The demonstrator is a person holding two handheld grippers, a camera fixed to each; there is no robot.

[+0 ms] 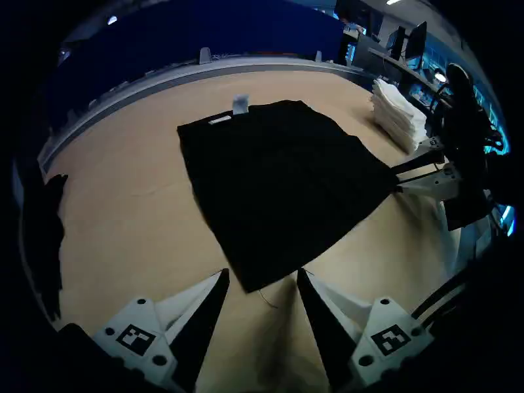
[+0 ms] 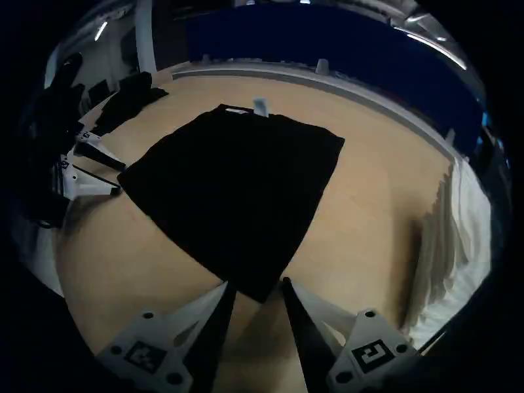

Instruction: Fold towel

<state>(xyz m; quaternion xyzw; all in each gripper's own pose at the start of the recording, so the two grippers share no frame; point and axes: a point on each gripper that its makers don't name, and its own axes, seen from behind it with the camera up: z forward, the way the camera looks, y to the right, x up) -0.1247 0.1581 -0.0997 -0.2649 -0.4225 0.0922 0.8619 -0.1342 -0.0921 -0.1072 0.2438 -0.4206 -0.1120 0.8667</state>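
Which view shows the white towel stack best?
Left gripper view: the white towel stack sits whole at the table's far side, its folded layers distinct. The right gripper view catches it at the image's right edge, stretched and partly cut off.

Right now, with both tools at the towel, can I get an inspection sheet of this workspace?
Surface: tan wooden table, flat.
Job's things: black towel spread flat, white tag at far edge.
Clutter: stack of white towels; dark cloth.
Grippers: left tool and right tool open, each at a near towel corner.
Cables: possibly one dark cable.
Surroundings: blue partition, monitors.
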